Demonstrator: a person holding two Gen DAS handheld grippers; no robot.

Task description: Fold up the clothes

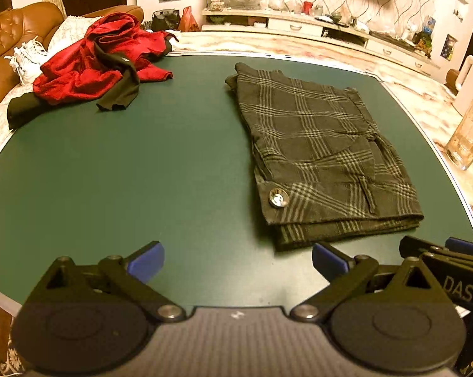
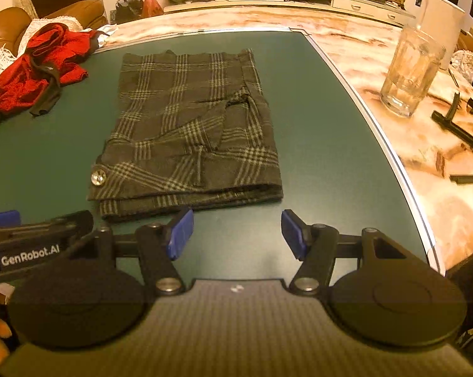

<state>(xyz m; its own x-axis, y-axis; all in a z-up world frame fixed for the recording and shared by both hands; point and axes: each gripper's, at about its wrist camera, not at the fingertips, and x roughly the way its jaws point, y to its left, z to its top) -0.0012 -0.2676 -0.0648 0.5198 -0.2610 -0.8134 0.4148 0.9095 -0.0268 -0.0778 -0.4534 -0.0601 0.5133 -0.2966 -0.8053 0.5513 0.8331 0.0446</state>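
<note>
Dark plaid shorts (image 1: 318, 154) lie folded flat on the green mat (image 1: 142, 163), with a silver button (image 1: 278, 198) at the near left corner. They also show in the right wrist view (image 2: 189, 132). My left gripper (image 1: 238, 262) is open and empty, just short of the shorts' near edge. My right gripper (image 2: 238, 234) is open and empty, close to the near right edge of the shorts. A crumpled red and black garment (image 1: 101, 62) lies at the mat's far left, also in the right wrist view (image 2: 38, 66).
A glass mug (image 2: 409, 72) stands on the marble table (image 2: 393, 132) right of the mat, with black plastic parts (image 2: 459, 132) beyond it. A brown sofa (image 1: 7, 37) with white laundry (image 1: 26, 59) is at far left. A TV cabinet (image 1: 299, 25) runs along the back wall.
</note>
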